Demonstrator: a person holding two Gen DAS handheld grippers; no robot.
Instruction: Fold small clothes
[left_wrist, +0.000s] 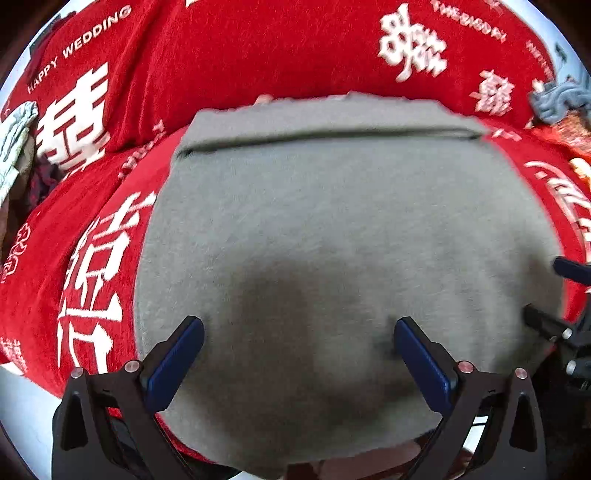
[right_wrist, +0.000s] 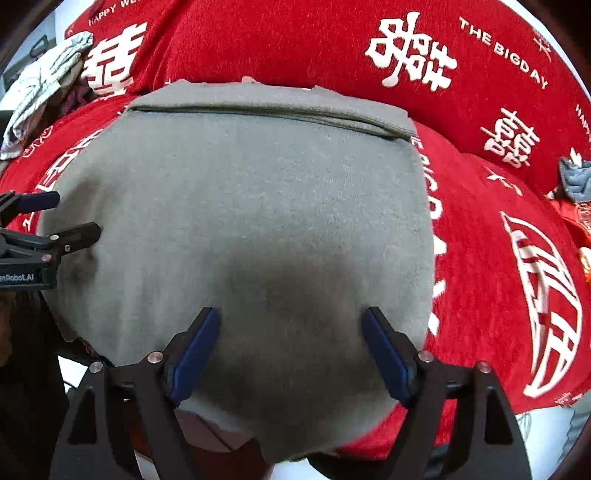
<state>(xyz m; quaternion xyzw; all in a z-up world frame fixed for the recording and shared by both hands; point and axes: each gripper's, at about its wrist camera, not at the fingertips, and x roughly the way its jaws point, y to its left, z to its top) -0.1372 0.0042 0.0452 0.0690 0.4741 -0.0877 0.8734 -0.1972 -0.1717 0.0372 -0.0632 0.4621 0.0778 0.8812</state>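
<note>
A grey garment (left_wrist: 332, 221) lies flat on the red printed cloth, folded over itself with a layered edge along its far side. The same grey garment (right_wrist: 240, 203) fills the middle of the right wrist view. My left gripper (left_wrist: 299, 326) hovers over its near part, blue pads wide apart, nothing between them. My right gripper (right_wrist: 291, 317) stands open over the near part too, empty. Each gripper shows at the edge of the other's view: the right gripper (left_wrist: 546, 291) at the right, the left gripper (right_wrist: 75, 216) at the left.
The red cloth (right_wrist: 498, 258) with white lettering covers the whole surface and rises at the back. A crumpled pale garment (right_wrist: 44, 88) lies far left, a blue-grey one (left_wrist: 561, 99) far right. The cloth's near edge drops off below the grippers.
</note>
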